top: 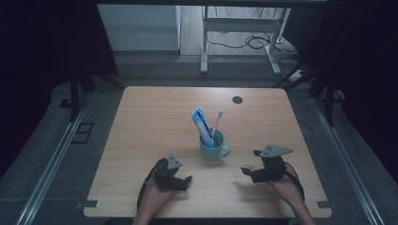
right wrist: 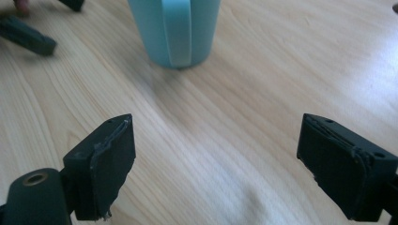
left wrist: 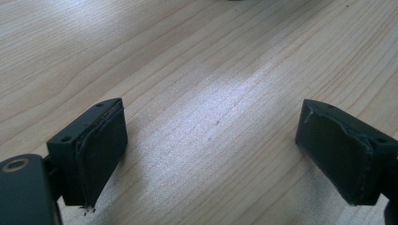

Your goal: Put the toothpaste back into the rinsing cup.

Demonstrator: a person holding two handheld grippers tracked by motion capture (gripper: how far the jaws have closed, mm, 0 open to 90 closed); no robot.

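A light-blue mug (top: 212, 149) stands near the centre of the wooden table (top: 150, 122), its handle toward the person's right, holding a toothpaste tube (top: 202, 124) and a toothbrush (top: 218, 119) upright. The left gripper (top: 180, 180) rests on the table left of and nearer than the mug, jaws spread wide and empty. The right gripper (top: 251, 164), to the mug's right, is likewise released, its jaws facing the mug's handle (right wrist: 177, 33).

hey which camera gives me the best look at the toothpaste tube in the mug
The high view. There the blue-and-white toothpaste tube stands tilted in the teal mug, beside a toothbrush. The right gripper view catches just the mug's lower wall and handle, cropped below the rim. The left gripper view looks at bare table between its open jaws.
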